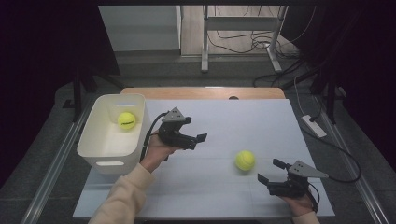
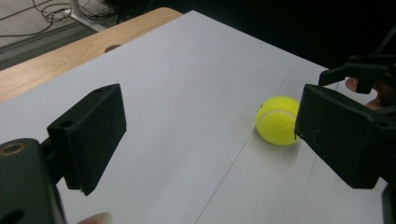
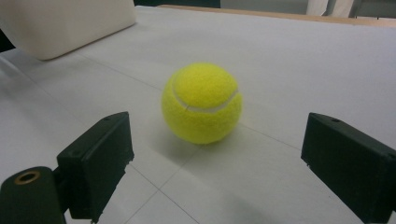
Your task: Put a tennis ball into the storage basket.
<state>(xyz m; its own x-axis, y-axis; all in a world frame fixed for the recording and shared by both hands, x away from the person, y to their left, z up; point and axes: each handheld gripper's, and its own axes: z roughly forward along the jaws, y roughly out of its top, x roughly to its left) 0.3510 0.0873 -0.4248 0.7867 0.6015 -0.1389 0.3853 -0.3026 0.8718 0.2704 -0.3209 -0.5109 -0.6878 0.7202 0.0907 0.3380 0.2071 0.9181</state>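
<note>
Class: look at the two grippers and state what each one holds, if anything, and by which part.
Nothing is held. The left gripper and right gripper both stand open and empty; the tennis ball lies free on the table between them.

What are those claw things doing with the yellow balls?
A person holds a gripper in each hand over a white table. One tennis ball already sits in the white bin. The other ball lies loose on the table. The right gripper points at it, fingers open, not touching. The left gripper hangs beside the bin, open and empty.
</note>
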